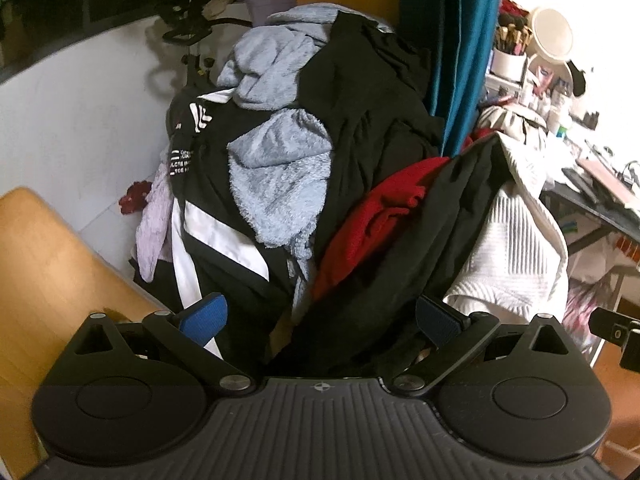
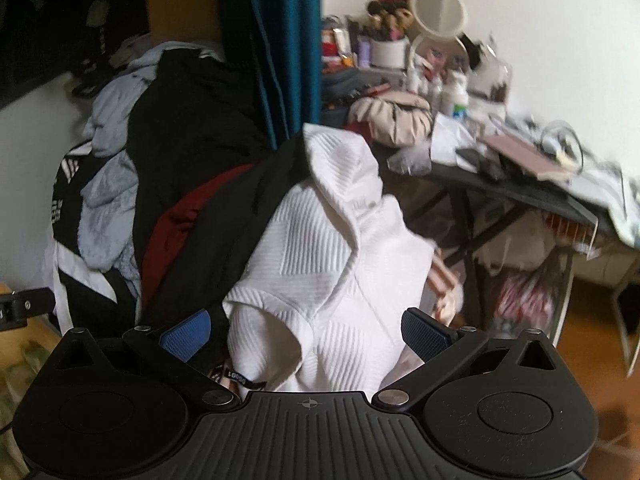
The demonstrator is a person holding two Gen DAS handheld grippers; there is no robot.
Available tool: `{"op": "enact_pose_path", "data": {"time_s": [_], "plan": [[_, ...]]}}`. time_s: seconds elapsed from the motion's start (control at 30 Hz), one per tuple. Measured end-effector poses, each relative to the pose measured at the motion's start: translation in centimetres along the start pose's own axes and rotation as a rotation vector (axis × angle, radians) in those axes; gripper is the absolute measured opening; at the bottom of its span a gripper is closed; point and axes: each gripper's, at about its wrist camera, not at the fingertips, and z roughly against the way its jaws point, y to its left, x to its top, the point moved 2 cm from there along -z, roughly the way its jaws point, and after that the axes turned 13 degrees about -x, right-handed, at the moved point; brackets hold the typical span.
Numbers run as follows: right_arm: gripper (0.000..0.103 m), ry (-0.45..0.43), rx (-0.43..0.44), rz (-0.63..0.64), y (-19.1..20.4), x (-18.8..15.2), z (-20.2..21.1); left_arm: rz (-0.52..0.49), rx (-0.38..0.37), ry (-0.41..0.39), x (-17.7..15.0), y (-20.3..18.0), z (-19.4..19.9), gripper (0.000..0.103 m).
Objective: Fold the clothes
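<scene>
A tall heap of clothes fills both views. It holds a black garment [image 1: 360, 92], a fluffy light-blue piece [image 1: 276, 176], a red piece [image 1: 380, 220], a black-and-white striped top [image 1: 208, 232] and a white textured garment [image 2: 320, 248]. My left gripper [image 1: 322, 320] stands open right at the foot of the heap, black cloth lying between its blue pads without being pinched. My right gripper [image 2: 306, 334] is open too, with the white garment's lower folds between its pads. The white garment [image 1: 508, 256] also shows at the right of the left wrist view.
A wooden surface [image 1: 44, 272] lies at the left. A teal curtain [image 1: 452, 40] hangs behind the heap. To the right stands a dark folding table [image 2: 520, 188] crowded with bottles, a round mirror [image 2: 442, 10] and papers. The floor [image 2: 592, 336] is orange-brown.
</scene>
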Motion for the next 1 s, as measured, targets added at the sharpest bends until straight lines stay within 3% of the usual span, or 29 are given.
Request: {"op": "enact_pose_path", "data": {"time_s": [0.4,0.6,0.83,1.0], "plan": [[0.102,0.086,0.051,-0.169,-1.5,-2.4,-2.7,-0.179,0.077,0.023,-0.4,-2.4,-0.1,0.102],[0.102,0.062,0.041,-0.070,0.2,-1.3,-1.5,-0.066,0.040,-0.001,-0.6,-0.6,0.6,0.102],[0.102,0.032,0.000,0.055,1.2,-0.4,-0.2,0.140,-0.038,-0.028,-1.3,1.9,0.4,0.102],[0.102,0.029,-0.027,0.078,0.1,0.0,-0.4,0.177,-0.070,-0.018,-1.3,1.1,-0.6,0.102]]}}
